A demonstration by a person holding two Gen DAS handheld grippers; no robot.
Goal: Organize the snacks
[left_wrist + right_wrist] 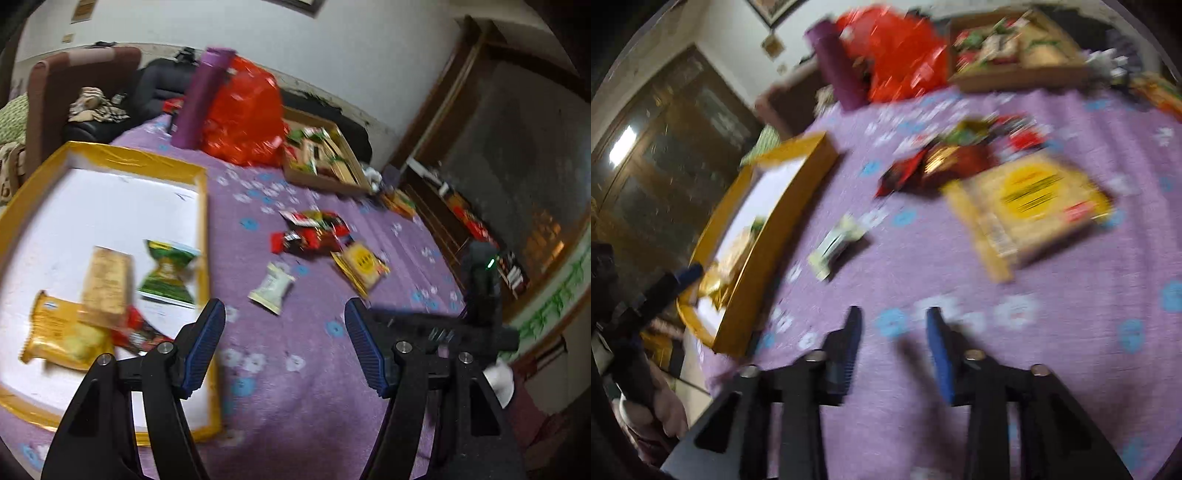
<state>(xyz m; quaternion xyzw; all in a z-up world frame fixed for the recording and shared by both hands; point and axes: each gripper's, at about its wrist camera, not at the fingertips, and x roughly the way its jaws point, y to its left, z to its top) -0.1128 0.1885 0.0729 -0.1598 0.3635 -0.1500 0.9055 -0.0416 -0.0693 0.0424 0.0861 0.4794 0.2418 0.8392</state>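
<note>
Both claws, left gripper (284,314) wide and right gripper (892,317) narrower, hold nothing; yellow packet (1030,206) lies lengthwise across the cloth (1071,332).

Our two grippers: black w/ blue pads

Left gripper (285,343) & right gripper (894,347) have black plastic arms, ridged blue pads (364,341), shiny round silver screws (165,347).

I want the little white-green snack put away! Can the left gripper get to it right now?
Probably yes. The left gripper is open and holds nothing, and the white-green snack lies by itself on the purple cloth just ahead, beside the yellow-rimmed tray. Nothing blocks it.
</note>
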